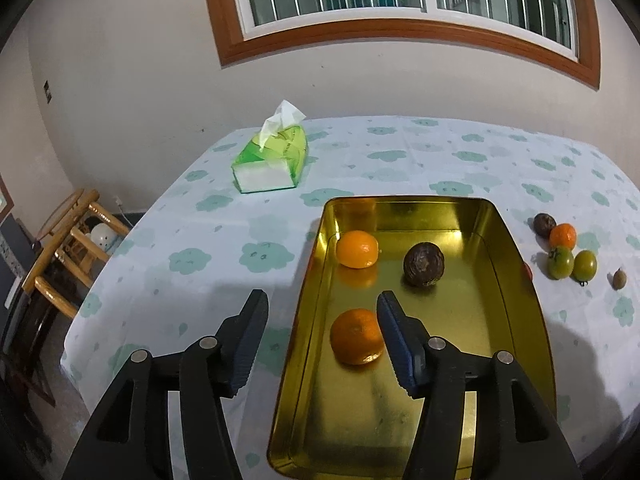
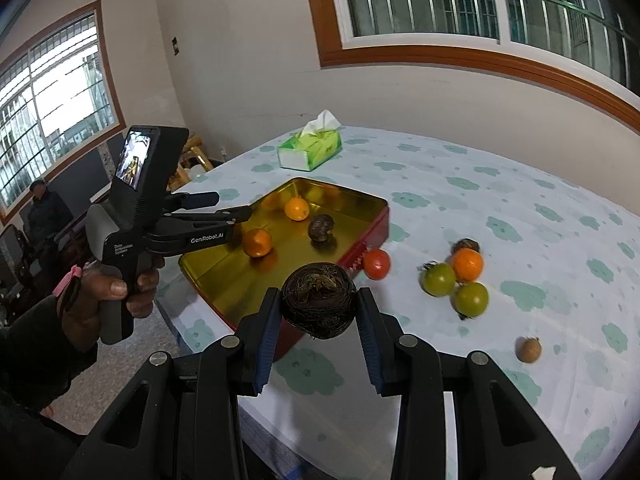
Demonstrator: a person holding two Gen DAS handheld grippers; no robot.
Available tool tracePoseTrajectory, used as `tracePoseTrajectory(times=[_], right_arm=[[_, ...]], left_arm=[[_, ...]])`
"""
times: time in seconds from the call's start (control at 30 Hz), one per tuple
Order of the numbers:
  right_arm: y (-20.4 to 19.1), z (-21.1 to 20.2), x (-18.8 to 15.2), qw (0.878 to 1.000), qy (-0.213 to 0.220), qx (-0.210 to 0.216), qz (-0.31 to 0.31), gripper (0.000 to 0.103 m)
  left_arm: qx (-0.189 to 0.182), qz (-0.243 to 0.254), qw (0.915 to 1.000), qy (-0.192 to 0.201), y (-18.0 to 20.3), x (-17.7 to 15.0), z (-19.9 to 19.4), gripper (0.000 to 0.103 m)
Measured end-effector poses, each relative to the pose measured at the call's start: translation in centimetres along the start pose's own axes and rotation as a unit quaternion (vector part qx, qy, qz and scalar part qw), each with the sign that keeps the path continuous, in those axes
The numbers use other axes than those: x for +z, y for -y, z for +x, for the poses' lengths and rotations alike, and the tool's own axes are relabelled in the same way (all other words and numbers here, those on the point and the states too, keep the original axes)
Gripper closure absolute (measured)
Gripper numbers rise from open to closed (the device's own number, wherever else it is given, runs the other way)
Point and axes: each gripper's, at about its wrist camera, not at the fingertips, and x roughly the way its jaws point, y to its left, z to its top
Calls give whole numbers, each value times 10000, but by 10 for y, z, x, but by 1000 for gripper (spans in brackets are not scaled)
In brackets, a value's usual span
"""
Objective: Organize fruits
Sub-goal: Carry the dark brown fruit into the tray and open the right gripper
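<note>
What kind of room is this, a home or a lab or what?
Most likely a room in a home, perhaps a dining area. A table with a cloud-print tablecloth holds a tissue pack and loose fruit; barred windows with wooden frames line plain walls, and a wooden stool stands beside the table.

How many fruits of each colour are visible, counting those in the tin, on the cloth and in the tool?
Orange: 3, two in the tin at and, one on the cloth
Dark brown: 3, at, and in the right tool
Green: 2, at and
Red: 1
Light brown: 1
Total: 10
</note>
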Motion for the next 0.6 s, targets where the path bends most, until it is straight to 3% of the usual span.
tracePoseTrajectory(times=[0.6], right_arm=[[-33, 94, 30, 9970, -395, 614, -238, 68]], left_arm=[[-68, -455, 9989, -2, -28, -9, -5, 40]])
